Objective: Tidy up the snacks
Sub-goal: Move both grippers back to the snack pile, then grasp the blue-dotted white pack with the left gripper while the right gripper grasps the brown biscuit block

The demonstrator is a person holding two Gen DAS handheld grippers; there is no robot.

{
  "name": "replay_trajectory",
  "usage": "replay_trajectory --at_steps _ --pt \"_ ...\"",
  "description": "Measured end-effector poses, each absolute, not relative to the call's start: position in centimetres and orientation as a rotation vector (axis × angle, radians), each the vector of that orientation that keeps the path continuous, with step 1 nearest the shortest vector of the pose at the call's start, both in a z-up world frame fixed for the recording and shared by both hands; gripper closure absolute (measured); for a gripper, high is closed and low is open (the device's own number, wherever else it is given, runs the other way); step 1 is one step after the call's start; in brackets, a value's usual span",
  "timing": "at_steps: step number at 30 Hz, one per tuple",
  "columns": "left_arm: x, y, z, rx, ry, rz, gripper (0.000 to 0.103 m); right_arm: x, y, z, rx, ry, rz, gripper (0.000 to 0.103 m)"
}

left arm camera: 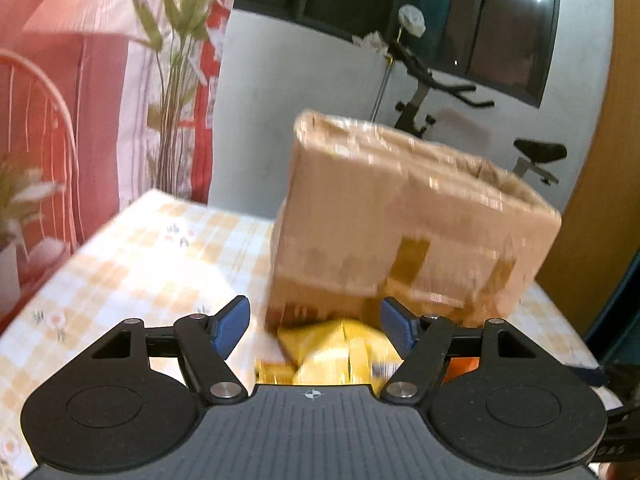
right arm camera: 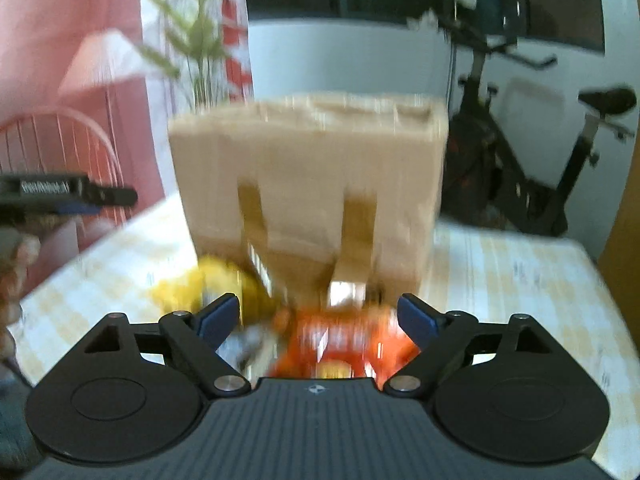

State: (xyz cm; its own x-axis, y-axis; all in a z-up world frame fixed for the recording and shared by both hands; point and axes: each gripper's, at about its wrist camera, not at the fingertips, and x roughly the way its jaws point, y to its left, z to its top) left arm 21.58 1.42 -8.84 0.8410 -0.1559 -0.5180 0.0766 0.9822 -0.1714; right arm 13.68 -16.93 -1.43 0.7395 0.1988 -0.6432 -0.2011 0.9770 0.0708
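Cardboard box (left arm camera: 404, 216) ahead of the left tool (left arm camera: 314, 328): matt brown corrugated paperboard, glossy brown tape strips on its near face. Yellow snack bag (left arm camera: 340, 344) between that tool's pads: shiny crinkled foil or plastic film. Orange snack bag (right arm camera: 340, 340) between the right tool (right arm camera: 318, 316) pads: glossy film too, blurred. Both tools: matt black plastic bodies, ribbed grey deck, bright metal pivot pins, textured blue pads (left arm camera: 230, 326). Tabletop (left arm camera: 132, 256) under everything: smooth checked cover with a slight sheen, cloth or vinyl, can't tell which.
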Motion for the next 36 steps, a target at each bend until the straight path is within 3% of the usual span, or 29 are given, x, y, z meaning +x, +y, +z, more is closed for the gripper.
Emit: replay_trajectory --at_steps 15,17,21,36 --pt "21.0 0.2 -12.9 -0.128 0.699 -0.196 0.029 13.8 -15.2 -8.4 0.020 1.054 0.237 0.011" --pt "21.0 0.0 -13.3 -0.135 0.719 -0.200 0.029 13.6 -15.1 -8.7 0.016 1.051 0.244 0.012" --pt "21.4 -0.6 -14.0 -0.149 0.769 -0.225 0.029 13.2 -15.4 -8.6 0.026 1.009 0.244 0.024" --pt "25.9 -4.7 -16.8 -0.168 0.892 -0.281 0.029 12.3 -15.4 -9.0 0.030 0.953 0.273 0.025"
